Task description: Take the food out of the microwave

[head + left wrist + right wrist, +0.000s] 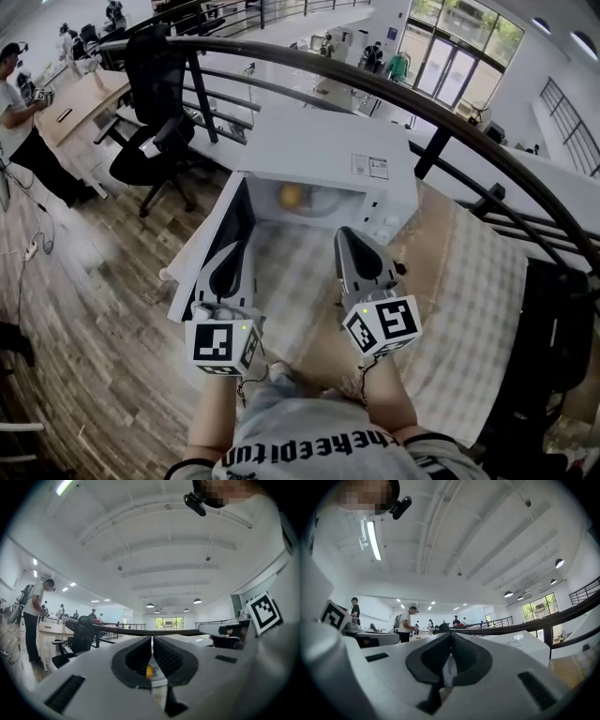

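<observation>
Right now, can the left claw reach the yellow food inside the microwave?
Probably yes: the microwave door stands open and nothing lies between the left claw and the yellow food, though its jaws are shut.

microwave (323, 155): white, door swung open | food (292, 195): yellow, round, inside the cavity

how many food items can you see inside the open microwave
1: a round yellow food item sits at the left inside the white microwave. More could be hidden deeper inside.
</observation>
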Demonstrator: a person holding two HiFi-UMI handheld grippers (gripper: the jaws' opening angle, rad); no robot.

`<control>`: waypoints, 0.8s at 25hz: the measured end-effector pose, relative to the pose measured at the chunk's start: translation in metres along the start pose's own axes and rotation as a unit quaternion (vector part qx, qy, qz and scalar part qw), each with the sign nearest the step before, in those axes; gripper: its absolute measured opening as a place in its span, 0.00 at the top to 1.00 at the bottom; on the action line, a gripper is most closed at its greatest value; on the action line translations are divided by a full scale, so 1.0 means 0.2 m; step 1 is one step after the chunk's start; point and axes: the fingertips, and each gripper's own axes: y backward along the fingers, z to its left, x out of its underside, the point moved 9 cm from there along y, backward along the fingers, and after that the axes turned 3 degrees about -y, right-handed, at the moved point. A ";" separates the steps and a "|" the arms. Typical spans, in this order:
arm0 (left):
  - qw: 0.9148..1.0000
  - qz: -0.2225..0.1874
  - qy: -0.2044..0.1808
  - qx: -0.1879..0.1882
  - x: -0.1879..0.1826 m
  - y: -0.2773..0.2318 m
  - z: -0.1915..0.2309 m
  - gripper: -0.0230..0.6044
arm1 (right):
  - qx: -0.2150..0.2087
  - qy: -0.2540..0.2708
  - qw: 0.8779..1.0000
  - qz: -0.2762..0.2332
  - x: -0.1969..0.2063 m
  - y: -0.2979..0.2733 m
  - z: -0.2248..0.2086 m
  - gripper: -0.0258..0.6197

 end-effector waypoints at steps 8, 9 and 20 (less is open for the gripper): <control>0.999 0.023 0.012 0.037 0.12 -0.14 0.06 0.94 | 0.031 -0.008 0.999 0.020 0.12 -0.08 -0.02 0.95; 0.999 0.027 0.015 0.041 0.14 -0.15 0.06 0.94 | 0.034 -0.008 0.999 0.023 0.13 -0.09 -0.02 0.95; 0.994 0.069 0.032 0.078 0.34 -0.27 0.10 0.94 | 0.074 -0.018 0.996 0.044 0.25 -0.14 -0.08 0.95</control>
